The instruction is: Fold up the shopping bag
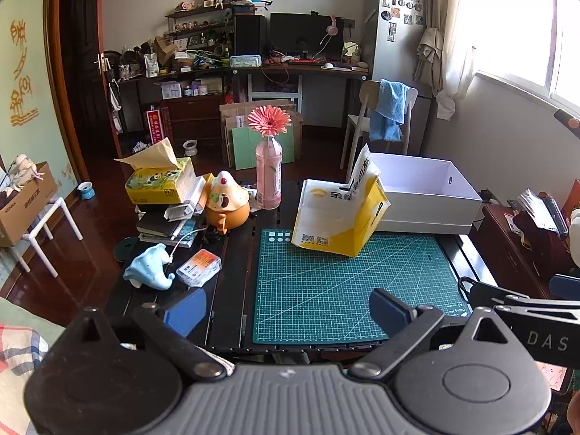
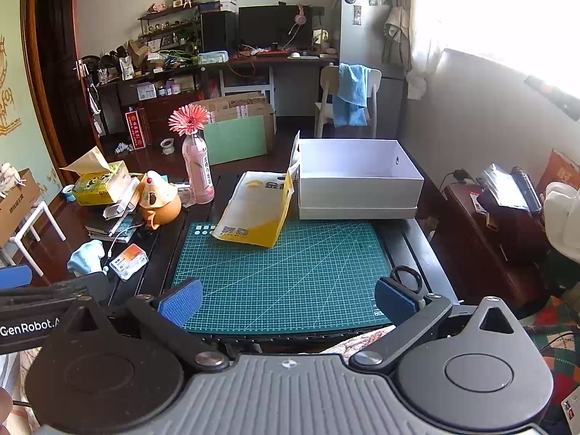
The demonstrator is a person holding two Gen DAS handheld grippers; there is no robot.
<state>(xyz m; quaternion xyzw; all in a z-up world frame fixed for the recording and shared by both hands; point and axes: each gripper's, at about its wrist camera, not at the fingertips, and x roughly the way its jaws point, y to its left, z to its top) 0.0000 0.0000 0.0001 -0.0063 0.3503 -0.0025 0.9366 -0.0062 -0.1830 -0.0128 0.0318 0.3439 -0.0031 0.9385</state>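
A white and yellow paper shopping bag [image 1: 339, 214] stands open and unfolded at the far edge of the green cutting mat [image 1: 348, 290], leaning against a white box. It also shows in the right wrist view [image 2: 257, 210] on the mat [image 2: 290, 275]. My left gripper [image 1: 288, 311] is open and empty, held above the mat's near edge, well short of the bag. My right gripper [image 2: 288, 299] is open and empty, also over the near edge. Each gripper's body shows at the side of the other's view.
An open white box [image 2: 359, 177] stands behind the mat at the right. A pink bottle with a flower [image 1: 269, 177], an orange toy [image 1: 226, 203], a tissue box [image 1: 159, 181], a blue toy [image 1: 150, 266] and a small plastic case [image 1: 199, 267] crowd the table's left. Scissors [image 2: 407, 278] lie at the mat's right.
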